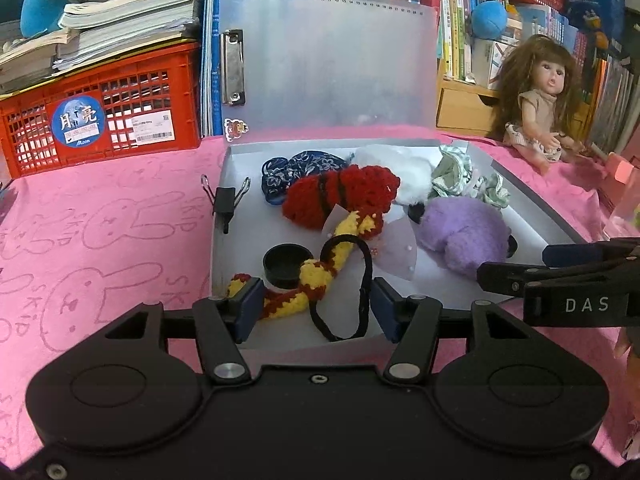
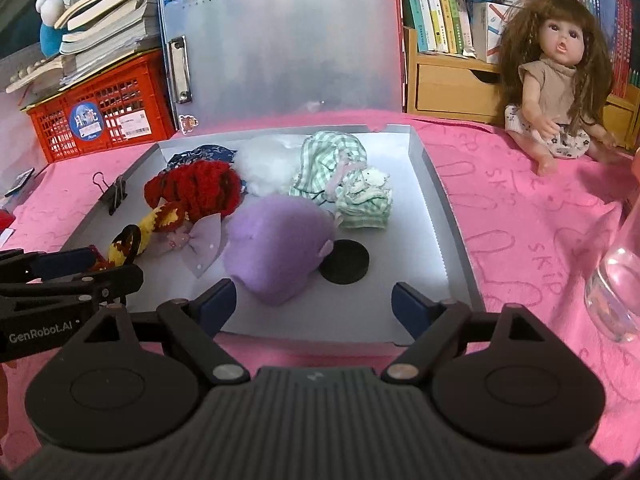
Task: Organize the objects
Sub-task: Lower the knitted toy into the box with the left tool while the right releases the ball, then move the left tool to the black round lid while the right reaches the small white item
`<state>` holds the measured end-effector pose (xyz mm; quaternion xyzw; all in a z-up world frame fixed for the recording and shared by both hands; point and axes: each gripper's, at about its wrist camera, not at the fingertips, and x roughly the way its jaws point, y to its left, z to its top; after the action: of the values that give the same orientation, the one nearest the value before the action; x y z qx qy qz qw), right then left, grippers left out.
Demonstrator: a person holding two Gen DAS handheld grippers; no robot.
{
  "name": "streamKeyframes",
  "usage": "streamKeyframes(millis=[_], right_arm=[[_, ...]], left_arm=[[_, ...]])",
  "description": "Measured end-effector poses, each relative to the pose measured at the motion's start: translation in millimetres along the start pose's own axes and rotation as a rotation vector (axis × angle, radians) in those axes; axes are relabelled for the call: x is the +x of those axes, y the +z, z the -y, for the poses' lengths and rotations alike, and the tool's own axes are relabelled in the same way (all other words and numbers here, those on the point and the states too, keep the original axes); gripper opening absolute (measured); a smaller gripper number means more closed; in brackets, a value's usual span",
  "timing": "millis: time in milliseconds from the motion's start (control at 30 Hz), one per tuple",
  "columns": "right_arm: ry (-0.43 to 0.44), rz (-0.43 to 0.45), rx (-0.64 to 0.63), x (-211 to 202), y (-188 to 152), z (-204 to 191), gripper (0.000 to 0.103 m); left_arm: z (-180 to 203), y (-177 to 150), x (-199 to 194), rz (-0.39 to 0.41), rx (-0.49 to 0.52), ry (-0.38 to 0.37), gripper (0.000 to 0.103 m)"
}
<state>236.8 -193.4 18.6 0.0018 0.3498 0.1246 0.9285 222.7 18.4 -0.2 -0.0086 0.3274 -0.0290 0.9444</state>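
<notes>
An open clear plastic case point(image 1: 532, 196) lies on the pink cloth, its lid point(image 1: 328, 64) standing upright. Inside are a red crochet scrunchie point(image 1: 340, 196), a blue floral one point(image 1: 304, 164), a white fluffy one point(image 1: 396, 168), a green plaid one point(image 2: 344, 176), a purple plush one point(image 2: 276, 248), a lilac bow point(image 2: 204, 240) and two black caps point(image 1: 286, 264). My left gripper point(image 1: 316, 312) is open at the case's near edge; a yellow-red crochet band point(image 1: 316, 276) and a black hair tie point(image 1: 362, 280) lie between its fingers. My right gripper point(image 2: 314, 304) stands wide open just before the purple scrunchie.
A black binder clip point(image 1: 226, 200) sits on the case's left rim. A red crate point(image 1: 100, 120) under stacked books stands at the back left. A doll point(image 2: 560, 80) sits at the back right against bookshelves. A clear glass bottle point(image 2: 616, 280) stands at the right.
</notes>
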Motion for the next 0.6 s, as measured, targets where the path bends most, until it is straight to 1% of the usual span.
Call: streamKeyframes(millis=[200,367,500,600], right_arm=[[-0.002,0.035,-0.004,-12,2,0,0.091],[-0.002,0.079,-0.022,-32,3,0,0.091],[0.028,0.106,-0.014,-54,-3,7,0.091],[0.022,0.134,-0.012,-71,-12,12,0.091]], left_arm=[[0,2,-17,0.033,0.002,-0.024,0.063],[4,1,-40,0.063,0.013,-0.055,0.065],[9,-7,-65,0.09,0.045,-0.09,0.067],[11,-19,-82,0.102,0.048,-0.115,0.067]])
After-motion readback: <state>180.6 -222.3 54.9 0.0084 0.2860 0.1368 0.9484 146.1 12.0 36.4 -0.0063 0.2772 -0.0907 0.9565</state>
